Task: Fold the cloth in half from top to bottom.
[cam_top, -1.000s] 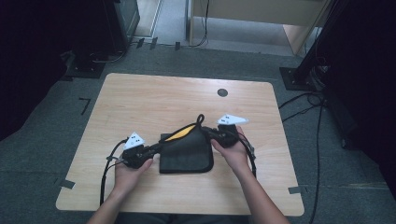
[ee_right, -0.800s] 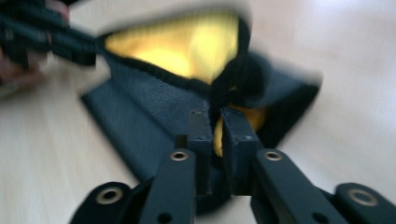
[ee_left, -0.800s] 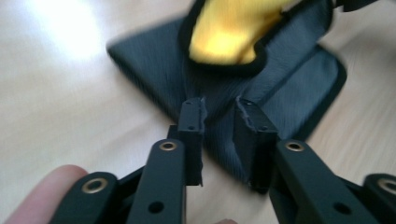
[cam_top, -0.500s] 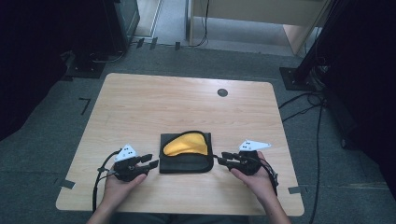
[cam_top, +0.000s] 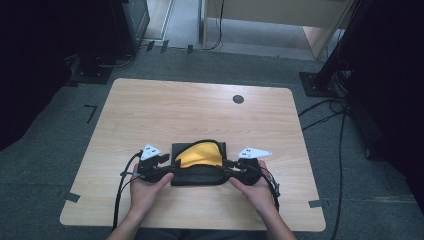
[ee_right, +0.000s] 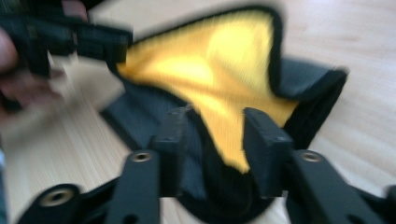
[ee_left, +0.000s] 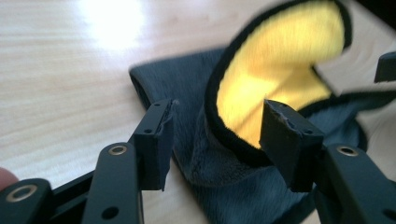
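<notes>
Yellow-lined dark grey fleece pouch (cam_top: 199, 162) lies on my wooden table (cam_top: 200, 110); left gripper (ee_left: 215, 135) and right gripper (ee_right: 212, 140) both straddle its edges, spread.

A pale wooden tabletop (cam_top: 165, 115) stands on grey carpet. A black pouch (cam_top: 199, 175) with yellow lining lies near its front edge. A small dark disc (cam_top: 238, 99) sits toward the back.

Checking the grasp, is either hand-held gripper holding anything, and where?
Nothing yet: both are open, jaws straddling the pouch's black-trimmed opening edge.
</notes>
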`<state>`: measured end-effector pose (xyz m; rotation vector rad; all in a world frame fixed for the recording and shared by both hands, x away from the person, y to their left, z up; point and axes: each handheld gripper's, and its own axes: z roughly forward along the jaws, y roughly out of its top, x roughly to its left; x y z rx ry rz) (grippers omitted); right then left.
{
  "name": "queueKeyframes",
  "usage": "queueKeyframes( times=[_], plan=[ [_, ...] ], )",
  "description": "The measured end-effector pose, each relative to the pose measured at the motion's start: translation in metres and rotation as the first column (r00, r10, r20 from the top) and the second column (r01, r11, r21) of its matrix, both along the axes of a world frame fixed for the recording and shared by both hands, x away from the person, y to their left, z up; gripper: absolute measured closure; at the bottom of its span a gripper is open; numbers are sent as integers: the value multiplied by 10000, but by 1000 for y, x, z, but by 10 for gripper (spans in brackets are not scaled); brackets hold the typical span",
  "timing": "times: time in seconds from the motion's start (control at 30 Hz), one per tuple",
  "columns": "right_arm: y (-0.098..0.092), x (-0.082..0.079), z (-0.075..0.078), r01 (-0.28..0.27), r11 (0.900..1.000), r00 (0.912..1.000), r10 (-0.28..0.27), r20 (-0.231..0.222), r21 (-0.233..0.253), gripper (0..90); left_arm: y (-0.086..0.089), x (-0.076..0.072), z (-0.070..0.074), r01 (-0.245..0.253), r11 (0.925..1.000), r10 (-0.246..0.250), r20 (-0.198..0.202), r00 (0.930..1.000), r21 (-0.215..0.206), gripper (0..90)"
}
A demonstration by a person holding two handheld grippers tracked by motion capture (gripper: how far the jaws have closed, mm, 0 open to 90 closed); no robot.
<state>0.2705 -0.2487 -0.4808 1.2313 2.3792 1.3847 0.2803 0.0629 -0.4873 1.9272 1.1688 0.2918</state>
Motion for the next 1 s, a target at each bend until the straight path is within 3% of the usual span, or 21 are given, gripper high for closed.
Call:
queueKeyframes(
  times=[0.07, 0.13, 0.23, 0.3, 0.37, 0.4, 0.43, 0.53, 0.6, 0.67, 0.77, 0.9, 1.0],
  plan=[
    [0, -7, -3, -553, 9966, 9983, 562, 139, -605, 697, 2, -9, -4, 509, 9977, -513, 84, 9986, 450, 459],
    [-4, -12, -3, -772, 9937, 9969, 779, 56, -812, 704, 4, -17, -10, 791, 9922, -803, 89, 9967, 968, 463],
    [-10, -16, -6, -1185, 9866, 9922, 1132, -524, -1121, 644, 7, -24, -18, 1133, 9812, -1170, 147, 9930, 1564, 460],
    [-14, -15, -9, -1525, 9816, 9829, 1385, -1212, -1147, 565, 11, -27, -21, 1259, 9827, -1294, 168, 9915, 1359, 458],
    [-21, -14, -6, -1577, 9865, 9771, 1494, -1516, -442, 547, 14, -27, -19, 1330, 9841, -1365, 221, 9904, 1174, 453],
    [-27, -13, -1, -1449, 9891, 9776, 1470, -1505, 243, 545, 15, -28, -19, 1315, 9857, -1347, 245, 9906, 1057, 449],
    [-30, -12, 3, -1217, 9909, 9809, 1289, -1458, 569, 545, 16, -28, -19, 1348, 9856, -1380, 252, 9901, 1024, 447],
    [-39, -10, 11, -547, 9957, 9915, 630, -1137, 745, 563, 18, -31, -19, 1563, 9820, -1619, 461, 9857, 1064, 448],
    [-41, -8, 10, 163, 9962, 9931, -62, -1173, 855, 571, 18, -35, -19, 1556, 9808, -1644, 685, 9840, 1177, 454],
    [-39, -4, 2, 1133, 9896, 9848, -999, -1420, 890, 579, 18, -37, -18, 1376, 9822, -1504, 972, 9838, 1279, 455],
    [-30, 2, -11, 1965, 9788, 9694, -1851, -1611, 575, 606, 19, -42, -15, 1278, 9843, -1448, 1424, 9792, 1219, 456],
    [-20, 9, -24, 2438, 9685, 9591, -2331, -1608, 501, 663, 17, -47, -13, 1286, 9832, -1525, 1964, 9686, 1294, 502],
    [-13, 7, -26, 2467, 9678, 9625, -2388, -1289, 490, 744, 18, -45, -18, 1448, 9802, -1680, 1804, 9691, 1351, 598]
  ],
)
